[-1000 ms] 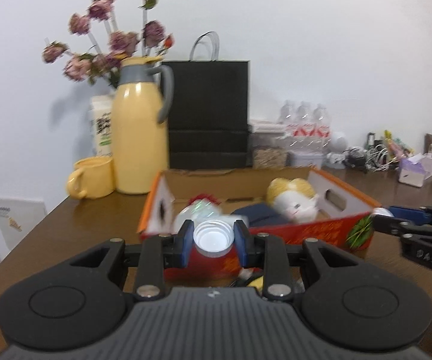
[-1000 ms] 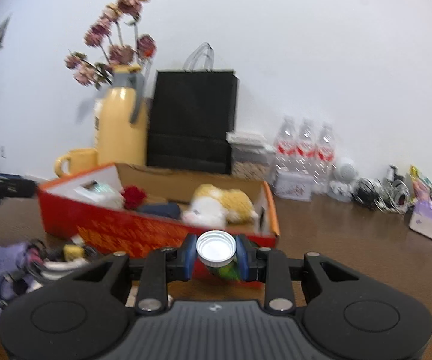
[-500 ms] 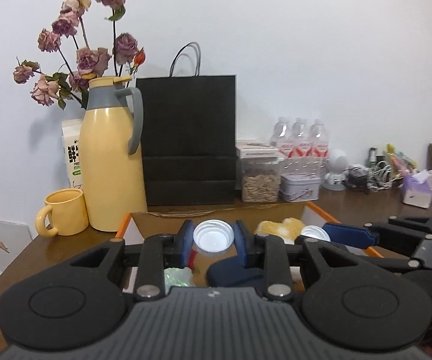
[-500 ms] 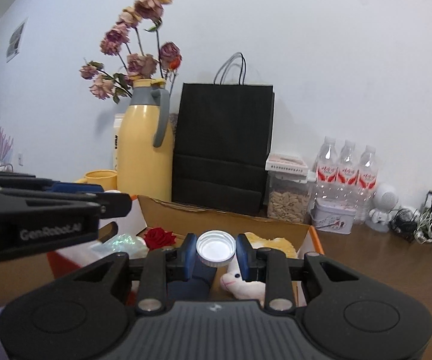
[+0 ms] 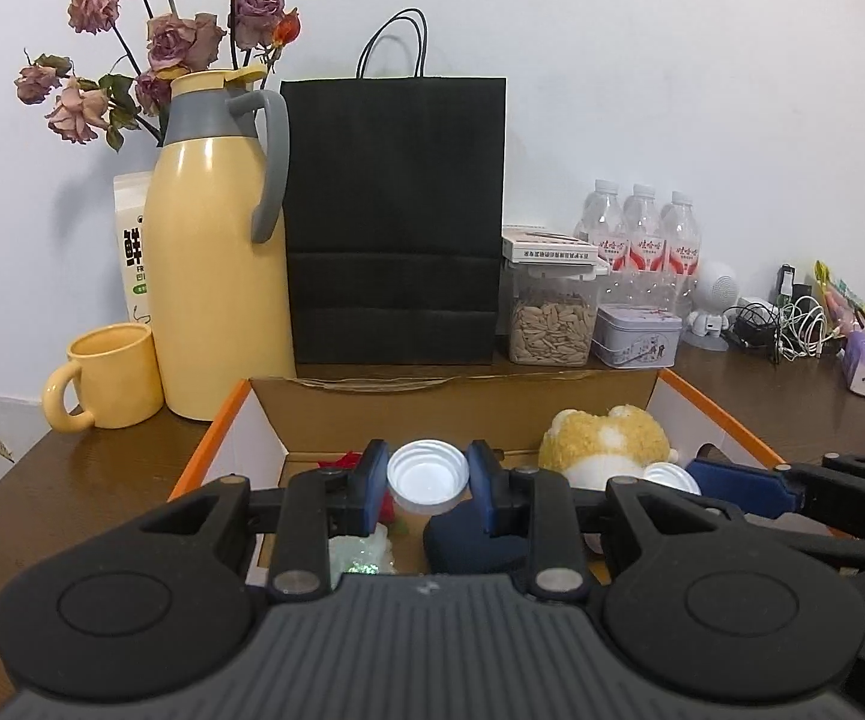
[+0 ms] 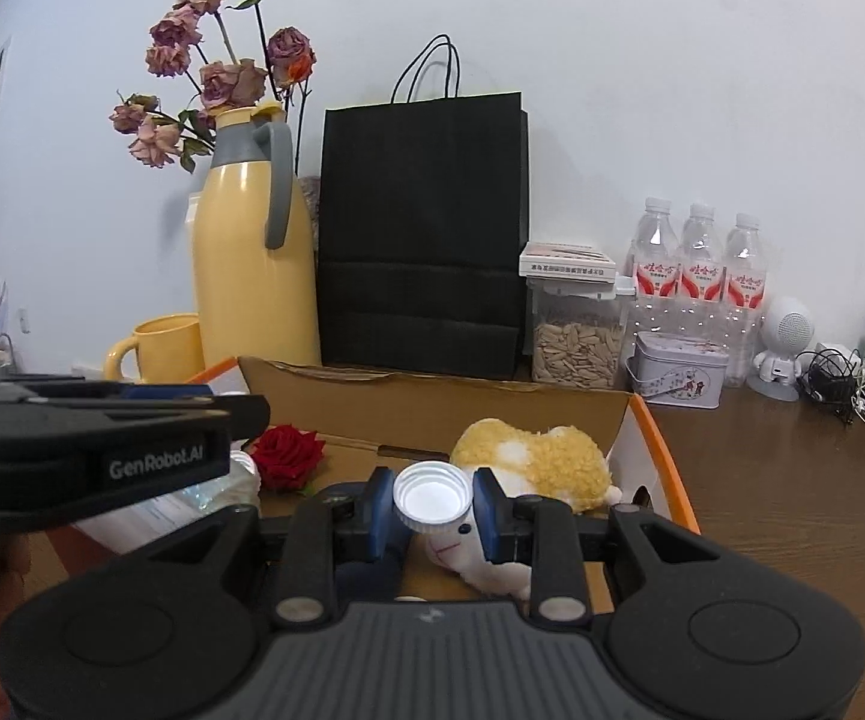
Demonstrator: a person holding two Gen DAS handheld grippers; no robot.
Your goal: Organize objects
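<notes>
The black side of the left gripper [image 6: 90,450], seen from the right wrist view, has white letters that say "GenRobot.AI".

A white carton [image 5: 132,240] stands behind the yellow jug [image 5: 216,276], near the back left corner of the tabletop. It has a big black Chinese sign on it, and under that the letters "FR", but the jug hides the rest.

Three water bottles [image 6: 699,282] stand at the back edge of the tabletop. Each has a red and white label with Chinese writing, maybe a brand name, too small to read well.

A flat box [image 6: 567,261] sits on top of the seed jar [image 6: 576,342]. It has a line of tiny writing that is too blurry to read.
</notes>
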